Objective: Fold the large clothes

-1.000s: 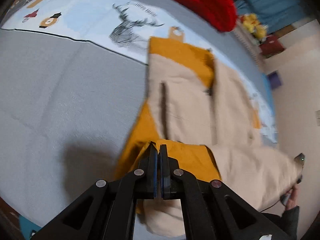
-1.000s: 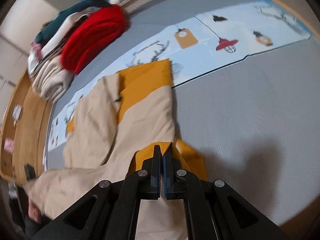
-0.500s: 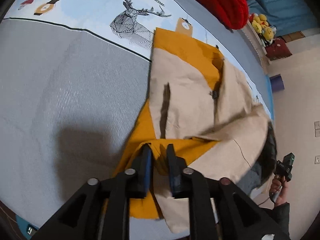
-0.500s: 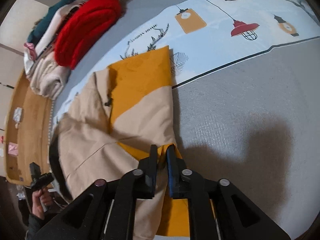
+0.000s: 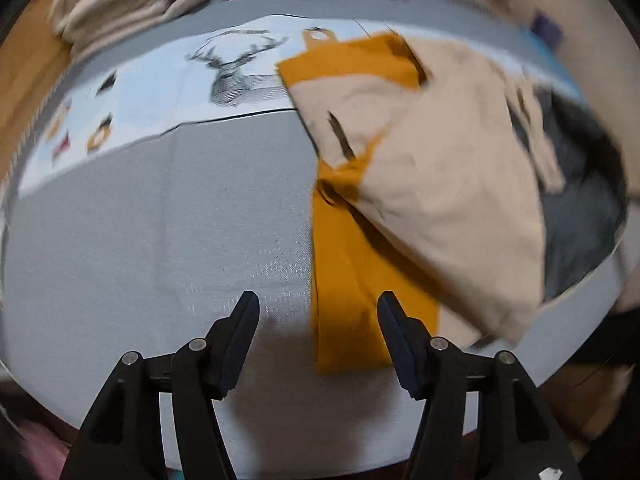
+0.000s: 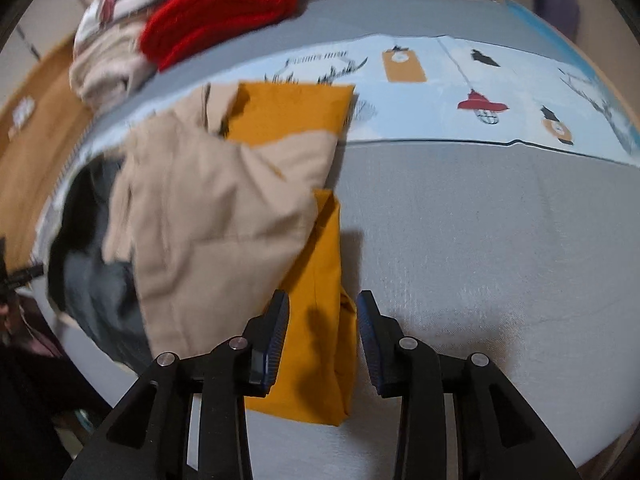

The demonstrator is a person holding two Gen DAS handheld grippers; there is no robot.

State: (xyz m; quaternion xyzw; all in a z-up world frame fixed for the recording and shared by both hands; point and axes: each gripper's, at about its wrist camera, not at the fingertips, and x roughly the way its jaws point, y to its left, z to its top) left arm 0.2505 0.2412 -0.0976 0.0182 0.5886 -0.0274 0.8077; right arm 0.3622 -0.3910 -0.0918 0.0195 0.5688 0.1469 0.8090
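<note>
Beige and mustard-yellow jacket (image 5: 432, 184) lying on grey fabric surface (image 5: 160, 240), left gripper (image 5: 318, 312) fingers wide apart above it, right gripper (image 6: 322, 312) fingers open around mustard sleeve (image 6: 320, 320), not pinching.

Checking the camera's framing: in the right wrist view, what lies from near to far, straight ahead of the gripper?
right gripper → mustard sleeve → beige panel of the jacket → mustard upper panel → printed blue strip → red knit pile

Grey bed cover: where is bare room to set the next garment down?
Bare grey bed cover lies between the mustard-and-beige jacket and the printed light-blue strip, ahead of the open right gripper. Crowded: the red knit pile beyond, dark garment opposite.
</note>
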